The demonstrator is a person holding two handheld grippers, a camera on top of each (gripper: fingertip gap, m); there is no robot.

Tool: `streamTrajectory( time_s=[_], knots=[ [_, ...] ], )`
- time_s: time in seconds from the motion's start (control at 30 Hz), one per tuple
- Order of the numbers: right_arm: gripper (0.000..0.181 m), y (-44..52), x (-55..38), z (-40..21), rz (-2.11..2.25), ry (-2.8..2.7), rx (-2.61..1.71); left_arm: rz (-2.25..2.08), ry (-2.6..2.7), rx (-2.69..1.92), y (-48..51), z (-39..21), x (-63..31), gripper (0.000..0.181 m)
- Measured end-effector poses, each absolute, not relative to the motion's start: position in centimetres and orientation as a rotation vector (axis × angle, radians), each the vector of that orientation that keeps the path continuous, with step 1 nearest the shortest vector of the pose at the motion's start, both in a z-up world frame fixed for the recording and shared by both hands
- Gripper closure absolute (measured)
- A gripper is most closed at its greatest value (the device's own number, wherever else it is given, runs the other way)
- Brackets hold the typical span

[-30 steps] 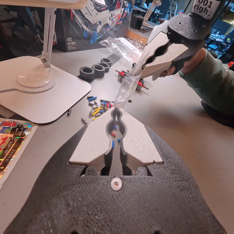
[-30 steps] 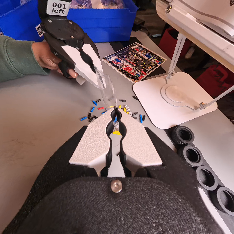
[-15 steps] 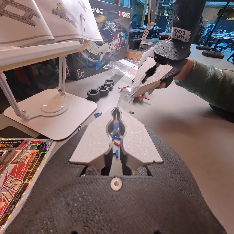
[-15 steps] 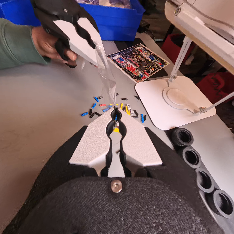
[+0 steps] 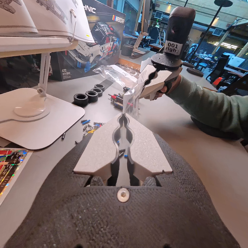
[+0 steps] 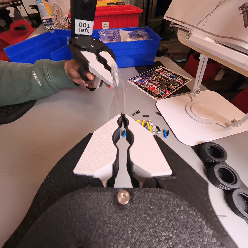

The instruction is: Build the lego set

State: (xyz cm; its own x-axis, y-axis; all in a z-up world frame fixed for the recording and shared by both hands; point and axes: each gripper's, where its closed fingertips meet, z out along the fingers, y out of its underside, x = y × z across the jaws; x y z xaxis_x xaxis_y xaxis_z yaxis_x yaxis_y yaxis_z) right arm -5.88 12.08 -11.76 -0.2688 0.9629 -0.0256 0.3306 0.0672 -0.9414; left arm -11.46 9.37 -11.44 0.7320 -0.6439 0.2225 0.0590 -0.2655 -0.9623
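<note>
grey table [image 5: 174, 134], left gripper [image 5: 123, 114] and right gripper [image 6: 122, 114] raised, both pinching clear bag [image 5: 132, 96]

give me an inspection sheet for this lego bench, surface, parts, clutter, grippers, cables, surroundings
Surface: grey table, matte.
Job's things: small pins and connectors scattered loose; partly built assembly; four black tyres in a row; sticker sheet; instruction booklet stand.
Clutter: clear plastic bag stretched between both grippers; another bag by the set box.
Grippers: left gripper and right gripper each shut on a bag end.
Cables: nothing seen.
Surroundings: blue bins, red bin.
</note>
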Motion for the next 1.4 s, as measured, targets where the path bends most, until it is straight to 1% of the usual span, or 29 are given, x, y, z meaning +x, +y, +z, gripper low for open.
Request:
streamTrajectory(
  time_s=[0.43, 0.57, 0.63, 0.7, 0.73, 0.8, 0.87, 0.97, 1.07, 1.17, 1.23, 1.33, 1.37, 1.4],
  knots=[
    [0.181, 9.9, -4.4, -10.9, 1.277, -1.736, -1.23, -0.832, 0.537, -1.723, 7.7, -10.8, -10.6, 0.181],
    [0.181, 9.6, -3.9, -10.9, 1.264, -1.732, -1.248, -0.835, 0.542, -1.73, 7.6, -11.0, -10.1, 0.181],
    [0.181, 9.2, -3.3, -10.8, 1.263, -1.734, -1.254, -0.769, 0.478, -1.743, 8.0, -11.0, -10.9, 0.181],
    [0.181, 10.0, -1.9, -9.9, 1.224, -1.694, -1.256, -0.668, 0.356, -1.709, 8.5, -9.9, -13.2, 0.164],
    [0.181, 10.8, -0.9, -9.2, 1.204, -1.654, -1.262, -0.65, 0.317, -1.69, 8.2, -9.2, -14.1, 0.162],
    [0.181, 14.1, 1.8, -7.6, 1.068, -1.538, -1.284, -0.594, 0.265, -1.644, 7.6, -7.4, -15.4, 0.161],
    [0.181, 18.6, 5.7, -6.5, 0.824, -1.442, -1.334, -0.538, 0.245, -1.612, 7.0, -5.8, -15.8, 0.16],
    [0.181, 27.0, 12.5, -4.5, 0.298, -1.279, -1.346, -0.455, 0.267, -1.623, 6.7, -4.8, -15.0, 0.159],
    [0.181, 34.3, 17.8, -4.7, -0.246, -1.242, -1.268, -0.422, 0.318, -1.63, 6.6, -4.7, -13.0, 0.159],
    [0.181, 39.3, 20.2, -8.8, -0.65, -1.358, -1.179, -0.407, 0.348, -1.643, 6.2, -5.0, -11.3, 0.159],
    [0.181, 41.4, 21.2, -12.9, -0.807, -1.465, -1.171, -0.409, 0.359, -1.662, 5.6, -5.5, -10.3, 0.159],
    [0.181, 42.2, 21.7, -17.2, -0.791, -1.531, -1.26, -0.418, 0.344, -1.71, 4.3, -6.5, -9.6, 0.159],
    [0.176, 42.1, 21.8, -17.8, -0.754, -1.534, -1.303, -0.42, 0.335, -1.733, 3.8, -7.0, -9.5, 0.158],
    [0.165, 41.8, 21.8, -18.2, -0.704, -1.533, -1.353, -0.414, 0.32, -1.755, 3.3, -7.5, -9.7, 0.157]
  ],
)
